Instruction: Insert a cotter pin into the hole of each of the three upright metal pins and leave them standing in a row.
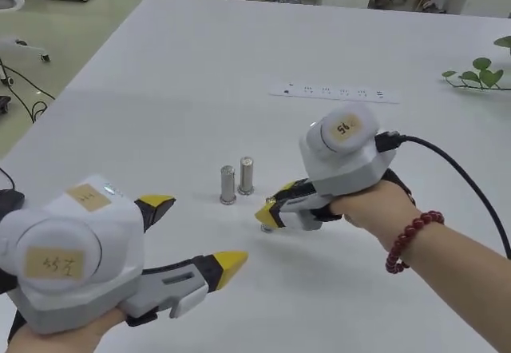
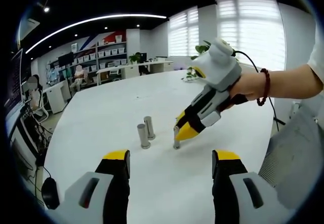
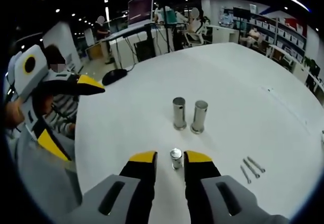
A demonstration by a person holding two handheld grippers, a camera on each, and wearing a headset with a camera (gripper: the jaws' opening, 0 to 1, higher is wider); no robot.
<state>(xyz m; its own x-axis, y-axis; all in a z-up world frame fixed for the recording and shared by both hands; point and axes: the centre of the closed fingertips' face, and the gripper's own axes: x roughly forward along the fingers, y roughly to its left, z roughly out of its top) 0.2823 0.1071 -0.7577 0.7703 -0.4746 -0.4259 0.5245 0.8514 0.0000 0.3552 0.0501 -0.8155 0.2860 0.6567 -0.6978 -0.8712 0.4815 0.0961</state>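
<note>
Metal pins (image 3: 178, 113): three short grey cylinders, each with its long axis vertical and its open top end up.

- Standing pair (image 1: 227, 185): the two are just beside one another near the middle of the surface (image 1: 200, 73). Neither gripper touches them.
- Third pin (image 3: 175, 159): upright on the surface, near the pair and on the wearer's side of it. It stands between the yellow-tipped fingers (image 3: 144, 158) of the right gripper (image 3: 169, 157). These fingers are drawn narrow about it. Whether they press on it cannot be told.
- Cotter pins (image 3: 250, 168): three thin pins lying flat on the surface, roughly parallel, to the right of the right gripper in its own view.
- Right gripper, head view (image 1: 267, 216): it points left and down at the third pin. A hand wearing a red bead bracelet (image 1: 407, 241) holds it, and a black cable (image 1: 455, 169) trails from it.
- Left gripper (image 1: 196, 232): low at the near left, with fingers spread wide and released, grasping nothing. It is aimed toward the pins and well apart from them.

Surface: a large, plain white table. A white power strip (image 1: 334, 93) lies flat toward the far side, and a leafy plant (image 1: 479, 73) is at the far right edge.

Room: an open office with shelving, desks with monitors, blinds over bright windows and recessed ceiling lights. People are seated in the background.
</note>
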